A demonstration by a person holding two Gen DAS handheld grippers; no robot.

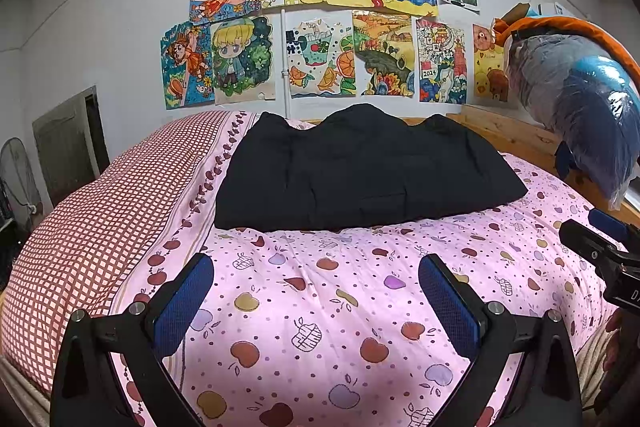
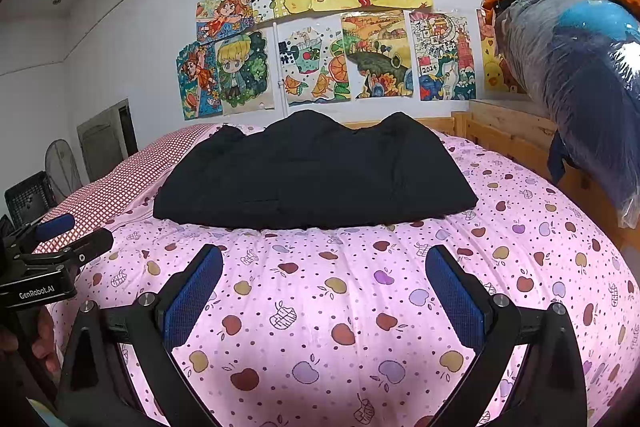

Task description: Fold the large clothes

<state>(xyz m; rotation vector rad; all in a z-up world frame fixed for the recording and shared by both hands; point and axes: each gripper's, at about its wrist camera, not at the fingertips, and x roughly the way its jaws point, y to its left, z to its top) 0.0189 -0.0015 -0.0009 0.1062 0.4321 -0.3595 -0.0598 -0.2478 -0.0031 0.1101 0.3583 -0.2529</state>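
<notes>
A black garment (image 1: 360, 171) (image 2: 312, 175) lies folded into a flat rectangle on the far half of a bed with a pink apple-print cover (image 1: 320, 307) (image 2: 320, 307). My left gripper (image 1: 316, 267) hovers open over the near part of the cover, well short of the garment, nothing between its blue pads. My right gripper (image 2: 324, 259) is likewise open and empty, at about the same distance from the garment. Each gripper shows at the edge of the other's view: the right one (image 1: 600, 239) at the right, the left one (image 2: 68, 235) at the left.
A red-checked pillow or quilt (image 1: 100, 227) (image 2: 116, 187) lies along the bed's left side. A wooden bed rail (image 1: 520, 139) (image 2: 508, 131) runs on the right, with a plastic-wrapped blue bundle (image 1: 580, 107) (image 2: 580, 75) above it. Drawings (image 1: 320, 27) cover the wall behind. A hand (image 2: 40, 343) holds the left gripper.
</notes>
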